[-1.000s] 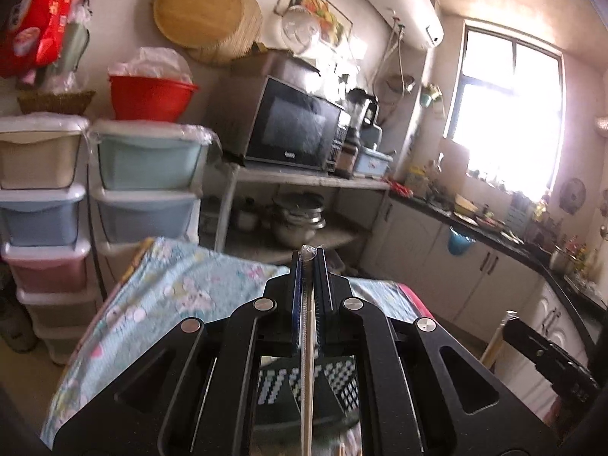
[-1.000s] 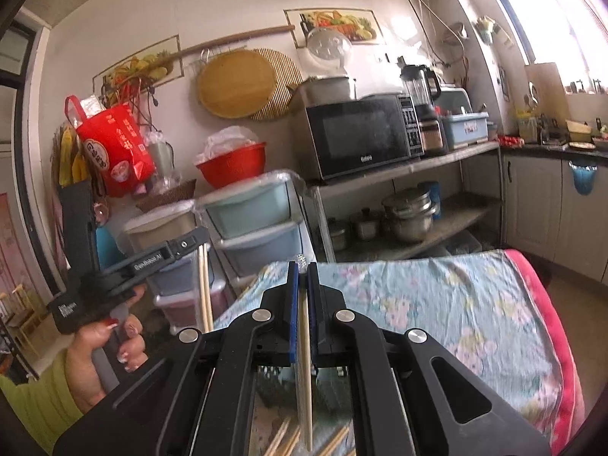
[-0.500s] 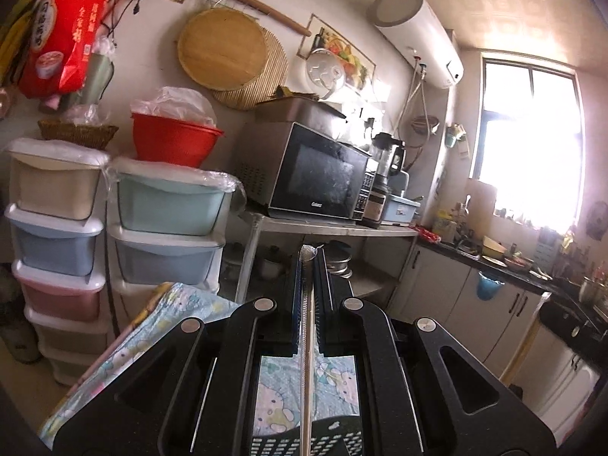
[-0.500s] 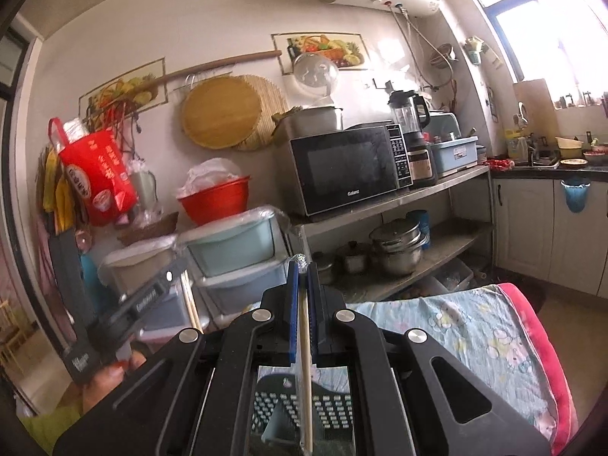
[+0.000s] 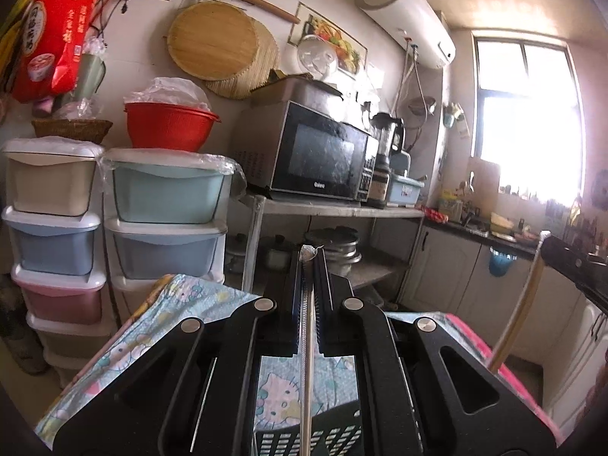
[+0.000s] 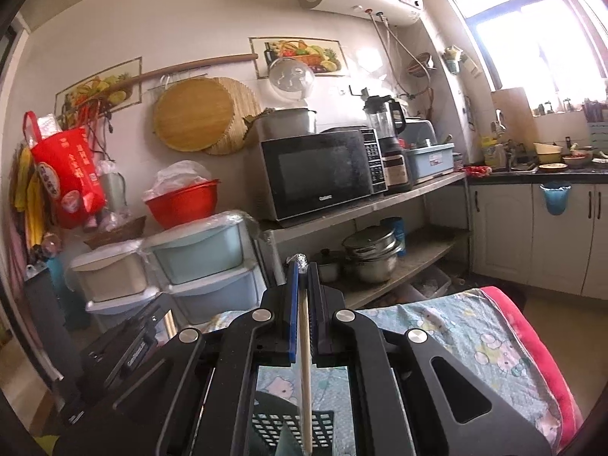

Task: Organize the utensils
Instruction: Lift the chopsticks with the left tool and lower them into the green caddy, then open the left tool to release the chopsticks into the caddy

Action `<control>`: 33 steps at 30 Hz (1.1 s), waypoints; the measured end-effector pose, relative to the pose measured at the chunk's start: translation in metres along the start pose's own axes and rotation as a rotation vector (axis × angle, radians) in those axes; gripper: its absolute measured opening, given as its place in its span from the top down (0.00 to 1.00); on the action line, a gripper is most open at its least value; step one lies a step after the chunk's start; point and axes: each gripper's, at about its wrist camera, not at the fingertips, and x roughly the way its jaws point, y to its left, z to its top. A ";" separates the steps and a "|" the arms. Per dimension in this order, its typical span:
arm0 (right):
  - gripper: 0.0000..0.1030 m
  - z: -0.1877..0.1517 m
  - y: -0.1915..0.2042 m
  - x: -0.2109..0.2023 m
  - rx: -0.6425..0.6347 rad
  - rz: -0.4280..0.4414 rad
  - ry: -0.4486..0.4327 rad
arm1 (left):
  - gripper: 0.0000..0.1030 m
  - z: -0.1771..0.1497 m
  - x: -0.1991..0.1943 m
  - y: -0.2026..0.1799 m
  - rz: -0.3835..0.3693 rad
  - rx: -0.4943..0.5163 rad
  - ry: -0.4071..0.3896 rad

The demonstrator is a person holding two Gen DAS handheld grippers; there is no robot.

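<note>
Left-wrist footage is showing the left gripper (image 5: 308,266) clamped on a thin metallic chopstick (image 5: 306,361), which is being held upright between the pads with its lower end dropping toward a black perforated basket (image 5: 304,437) on the patterned tablecloth (image 5: 182,304). In the right-wrist view, the right gripper (image 6: 303,277) is being kept closed on a pale wooden chopstick (image 6: 305,380), likewise hanging down over a dark slotted basket (image 6: 292,429).

Both sticks are judged to be light, stiff and slender; the metal one is likely being made slippery by its smooth finish, so a firm pinch near the upper third is being favoured, with the tip left free for guiding into a slot. The wooden one is probably offering more friction.

Much is being hidden by the gripper bodies: the basket's compartments, its rim, and where each stick's tip ends are being cut off at the bottom edge. Whether other utensils are lying inside cannot be told. The window glare is washing out the counter.
</note>
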 end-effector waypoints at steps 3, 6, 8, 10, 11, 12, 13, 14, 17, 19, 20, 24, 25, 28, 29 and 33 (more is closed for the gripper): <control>0.95 -0.010 -0.002 0.004 0.004 -0.022 -0.009 | 0.97 -0.008 0.003 -0.002 -0.004 0.021 0.016; 0.95 -0.020 -0.001 0.006 -0.002 -0.037 -0.020 | 0.97 -0.013 0.004 -0.003 -0.009 0.036 0.024; 0.95 -0.027 -0.001 0.007 -0.003 -0.045 -0.018 | 0.97 -0.018 0.004 -0.003 -0.013 0.043 0.032; 0.95 -0.031 0.000 0.009 0.001 -0.044 -0.009 | 0.97 -0.022 0.005 -0.003 -0.015 0.050 0.041; 0.95 -0.033 0.000 0.011 0.004 -0.043 0.000 | 0.97 -0.024 0.006 -0.002 -0.016 0.051 0.046; 0.95 -0.035 0.000 0.012 0.005 -0.040 0.006 | 0.97 -0.025 0.006 -0.002 -0.018 0.052 0.051; 0.95 -0.036 0.000 0.012 0.006 -0.037 0.013 | 0.97 -0.027 0.007 -0.001 -0.018 0.052 0.057; 0.95 -0.037 0.000 0.012 0.007 -0.036 0.018 | 0.97 -0.028 0.007 -0.001 -0.018 0.053 0.059; 0.95 -0.040 -0.001 0.012 0.016 -0.029 0.036 | 0.97 -0.031 0.007 0.000 -0.021 0.056 0.073; 0.94 -0.042 -0.001 0.012 0.015 -0.034 0.050 | 0.97 -0.034 0.007 0.001 -0.022 0.061 0.084; 0.92 -0.044 -0.001 0.011 0.017 -0.034 0.055 | 0.97 -0.034 0.007 0.002 -0.023 0.062 0.086; 0.88 -0.049 -0.004 0.007 0.029 -0.034 0.069 | 0.97 -0.038 0.006 0.003 -0.019 0.069 0.097; 0.88 -0.049 -0.005 0.006 0.029 -0.034 0.072 | 0.97 -0.039 0.006 0.003 -0.018 0.069 0.100; 0.83 -0.051 -0.008 0.001 0.034 -0.036 0.078 | 0.97 -0.043 0.005 0.005 -0.016 0.066 0.116; 0.82 -0.052 -0.008 0.000 0.034 -0.036 0.079 | 0.97 -0.044 0.003 0.004 -0.016 0.067 0.121; 0.74 -0.054 -0.011 -0.007 0.034 -0.041 0.089 | 0.89 -0.047 0.000 0.007 -0.014 0.067 0.137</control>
